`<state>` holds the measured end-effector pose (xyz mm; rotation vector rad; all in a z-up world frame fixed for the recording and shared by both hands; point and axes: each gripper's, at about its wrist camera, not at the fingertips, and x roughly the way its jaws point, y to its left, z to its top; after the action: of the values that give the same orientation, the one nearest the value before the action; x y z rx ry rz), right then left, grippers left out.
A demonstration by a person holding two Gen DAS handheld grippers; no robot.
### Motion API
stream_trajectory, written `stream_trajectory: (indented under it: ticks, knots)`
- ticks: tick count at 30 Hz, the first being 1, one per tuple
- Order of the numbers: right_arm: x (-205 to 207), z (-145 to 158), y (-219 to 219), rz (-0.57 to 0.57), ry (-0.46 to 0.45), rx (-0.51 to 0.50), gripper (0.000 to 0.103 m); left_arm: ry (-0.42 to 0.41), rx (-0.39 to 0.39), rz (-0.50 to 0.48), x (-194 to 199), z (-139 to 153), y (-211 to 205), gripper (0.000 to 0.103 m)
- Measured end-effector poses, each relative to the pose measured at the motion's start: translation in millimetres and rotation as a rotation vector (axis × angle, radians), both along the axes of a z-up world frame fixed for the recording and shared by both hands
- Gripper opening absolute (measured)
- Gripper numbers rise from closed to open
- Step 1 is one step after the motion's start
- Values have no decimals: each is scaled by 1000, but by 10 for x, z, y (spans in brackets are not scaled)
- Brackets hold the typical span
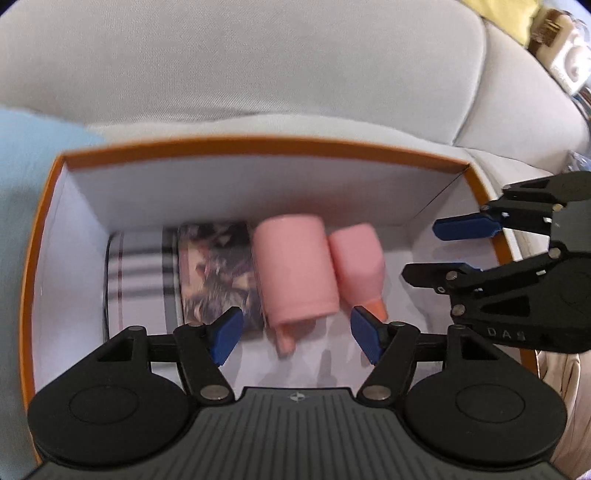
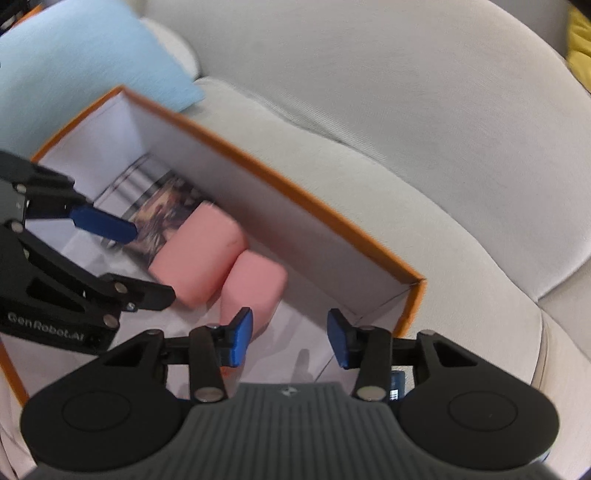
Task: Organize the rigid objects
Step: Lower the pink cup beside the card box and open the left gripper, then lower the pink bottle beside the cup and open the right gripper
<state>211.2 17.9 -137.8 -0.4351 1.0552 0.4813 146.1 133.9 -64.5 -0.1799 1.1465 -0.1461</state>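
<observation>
An orange-rimmed white box (image 1: 258,144) sits on a grey sofa. Inside lie a striped tin (image 1: 138,273), a dark floral box (image 1: 216,269), a large pink bottle (image 1: 293,267) and a smaller pink bottle (image 1: 356,266), side by side. My left gripper (image 1: 297,334) is open and empty, hovering over the box just short of the pink bottles. My right gripper (image 2: 290,338) is open and empty over the box's right end; it also shows in the left wrist view (image 1: 439,251). In the right wrist view the bottles (image 2: 199,254) (image 2: 255,288) lie ahead-left, and the left gripper (image 2: 129,258) shows at left.
The grey sofa cushion (image 2: 406,110) backs the box (image 2: 295,192). A light blue pillow (image 2: 85,59) lies beyond the box's left end. A yellow cloth (image 1: 509,18) and cluttered items are at the far right. White box floor (image 1: 406,306) shows right of the bottles.
</observation>
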Motion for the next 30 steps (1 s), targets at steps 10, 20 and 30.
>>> stream_trajectory:
  ticks: [10,20,30]
  knots:
    - [-73,-103,103,90,5,-36,44,63,-132,169,-40,-131,87,68]
    - [-7,-249,188,136,77,-51,43,89,-179,205,60,-236,99,53]
    - [118,-314,159,30,105,44,27,48,-218,216,191,-287,84,35]
